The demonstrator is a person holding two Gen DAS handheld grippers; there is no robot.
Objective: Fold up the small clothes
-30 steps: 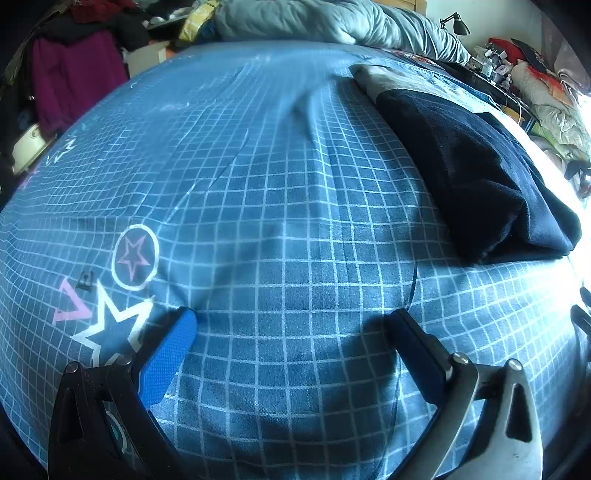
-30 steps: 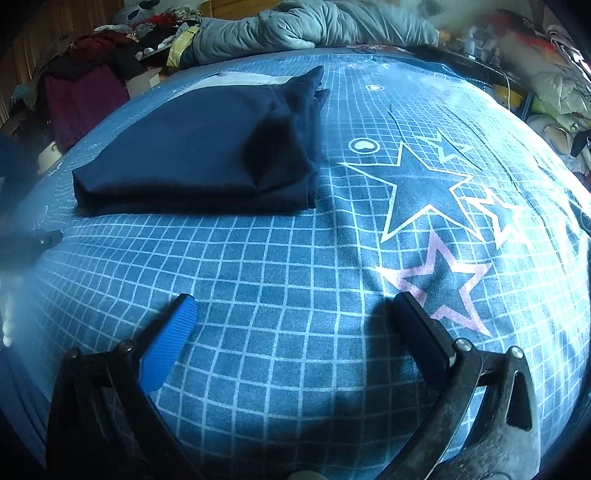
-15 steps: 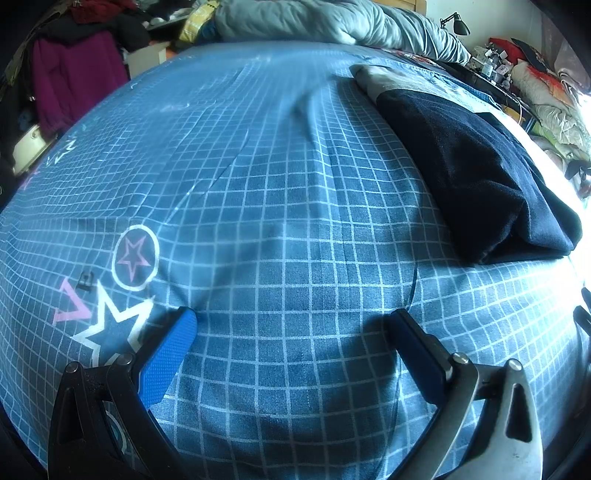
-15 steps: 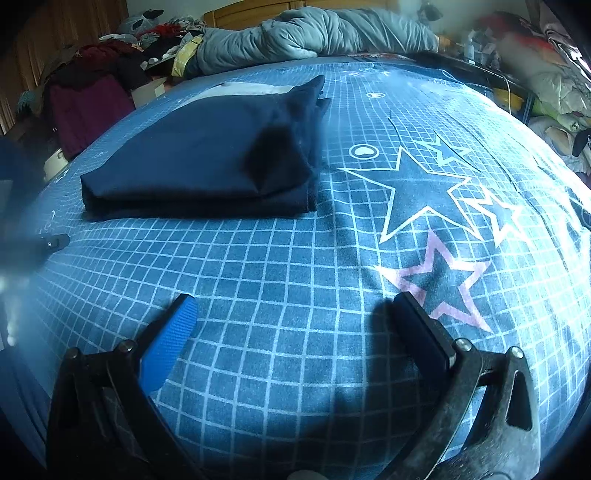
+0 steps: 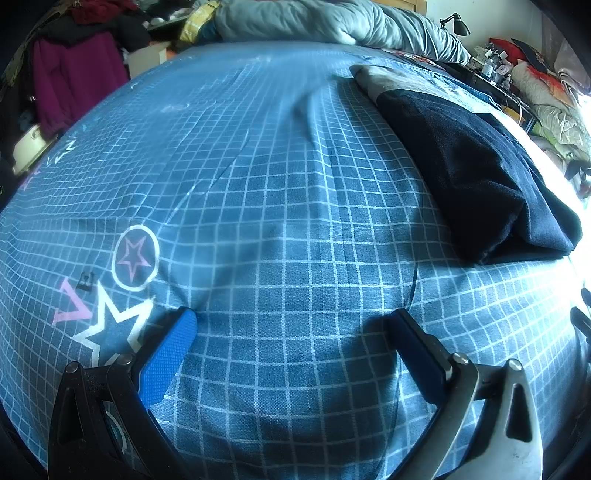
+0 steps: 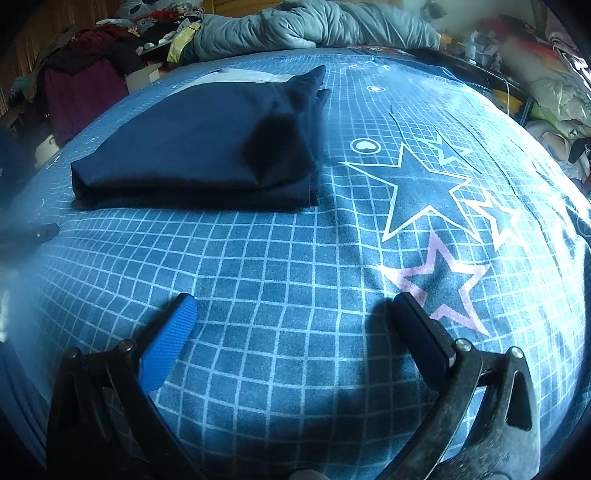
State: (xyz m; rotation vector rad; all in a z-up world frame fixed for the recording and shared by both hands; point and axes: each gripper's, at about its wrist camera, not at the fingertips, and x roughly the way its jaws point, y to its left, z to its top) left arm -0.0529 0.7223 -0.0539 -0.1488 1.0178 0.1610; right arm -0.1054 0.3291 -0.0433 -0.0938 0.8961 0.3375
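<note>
Looking first through the left wrist view, the left tongs (image 5: 291,332) stand wide apart and hold nothing, low over the bed sheet (image 5: 280,206), which is blue with a white grid and star prints. The navy folded garment (image 5: 476,177) lies at about 2 o'clock from the tongs, well apart from them, with its thick folded edge turned toward the camera. A pale cloth (image 5: 373,79) shows under its far end. Behind the bed, at 12 o'clock, a grey duvet (image 5: 332,22) is bunched up.

In the right wrist view, the right tongs (image 6: 295,306) are also spread wide and empty. Here the garment (image 6: 199,151) sits at about 11 o'clock, flat on the sheet, in a tidy rectangle of several layers. A large white-outlined star (image 6: 424,184) is printed just beside it, at 1 o'clock. At 9 o'clock, near the edge, a dark tip is seen; probably it belongs to the other tongs, but I cannot tell.

The garment looks soft, light and limp, maybe a knit or fleece, so it will sag if lifted by one point and the layers can slide open. I would take hold at the two corners of the thick folded edge, pinching all layers together.

Compared with one second before, the left view is almost the same. In the right view the garment appears a little lower and the room behind shows more, so the right tongs have tilted up or pulled back slightly.
</note>
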